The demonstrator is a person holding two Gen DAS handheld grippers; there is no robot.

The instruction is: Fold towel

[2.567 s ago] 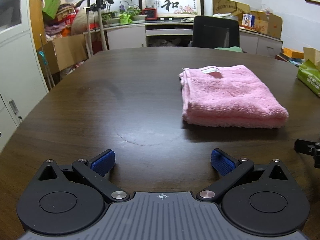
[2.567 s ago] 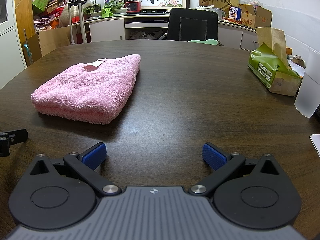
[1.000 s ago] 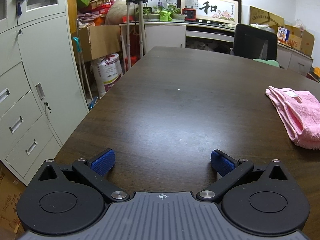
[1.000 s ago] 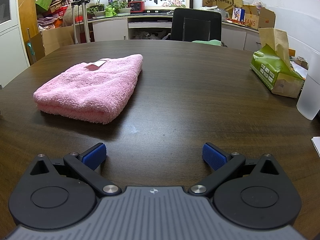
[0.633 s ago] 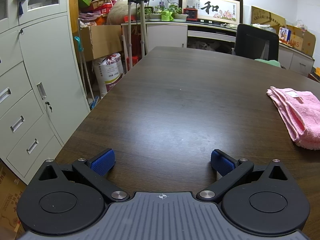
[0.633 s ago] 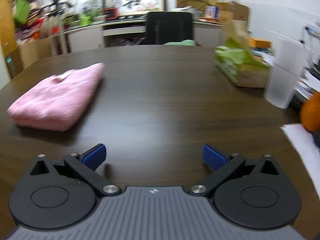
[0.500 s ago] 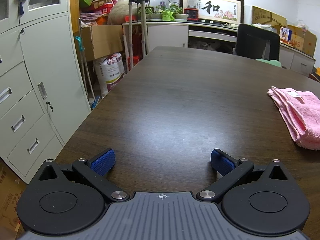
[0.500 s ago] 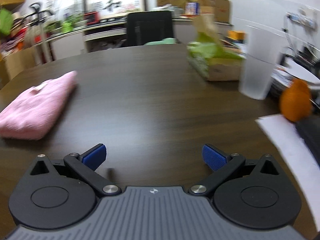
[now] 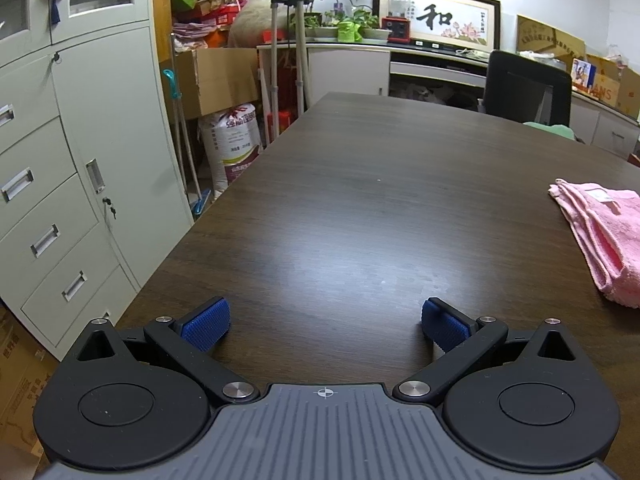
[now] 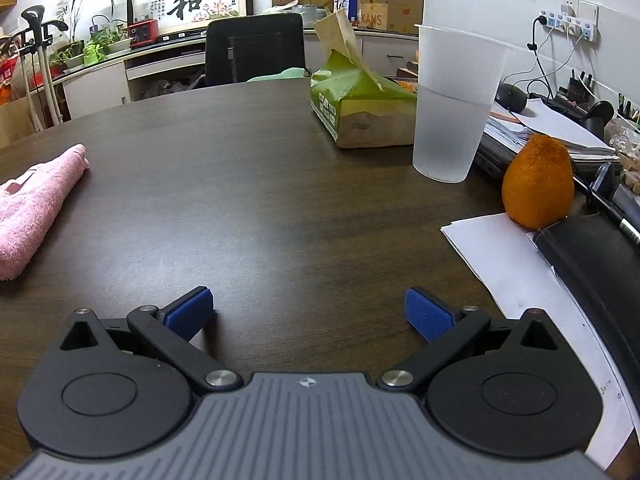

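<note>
Starting on your left side: your left gripper [image 9: 325, 322] is parked low over the dark wood table [image 9: 360, 208] with its blue pads spread wide and nothing between them, aimed out toward the grey filing cabinet [image 9: 60, 168] and the table's left edge. The pink towel [image 9: 600, 232] sits well off to its right, flat on the table and looking folded into a neat stack with a white tag on top, so I'd say the fold is done (or close enough). Your right gripper [image 10: 308, 312] is just as wide open and empty, with the towel [image 10: 32, 204] at the far left of its view. Here's what I'd worry about: that right side is crowded. There's a green tissue box [image 10: 360, 108], a tall plastic cup [image 10: 452, 108] with what looks like water in it, an orange [image 10: 538, 184] sitting on loose paper [image 10: 520, 264], and a dark folder-ish thing further right. Swing wide to the right and you could tip that cup over the paperwork. Room behind is a cluttered office: black chair [image 10: 256, 48], framed calligraphy, plants, cardboard boxes.
</note>
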